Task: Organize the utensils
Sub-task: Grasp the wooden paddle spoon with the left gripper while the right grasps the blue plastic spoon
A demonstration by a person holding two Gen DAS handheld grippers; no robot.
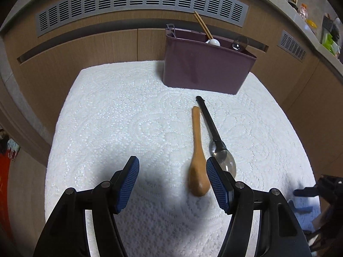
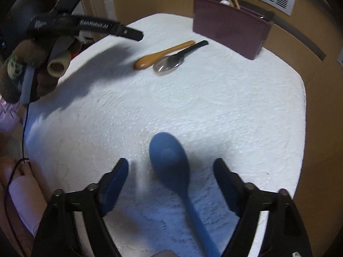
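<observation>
1. While three spoons are still lying on the white cloth [image 1: 120, 111], the job of putting them away is only partly done.
2. The purple holder [image 1: 205, 68] is standing at the far edge of the cloth, and it is already holding chopsticks [image 1: 203, 24] and a few other things.
3. The left gripper [image 1: 172, 181] is hanging open and holding nothing. The wooden spoon [image 1: 197, 160] is lying just inside its right finger, with the clear spoon [image 1: 223, 158] right beside it.
4. The right gripper [image 2: 171, 182] is hanging open too, and the blue spoon [image 2: 169, 158] is lying between its fingers. The picture is blurry, but the pads are not pressing on it.
5. I think the step now is picking up.
6. Next, I think each gripper is needing to go lower, line up on its spoon and squeeze.
7. After that, the spoons are needing a lift over to the purple holder.
</observation>
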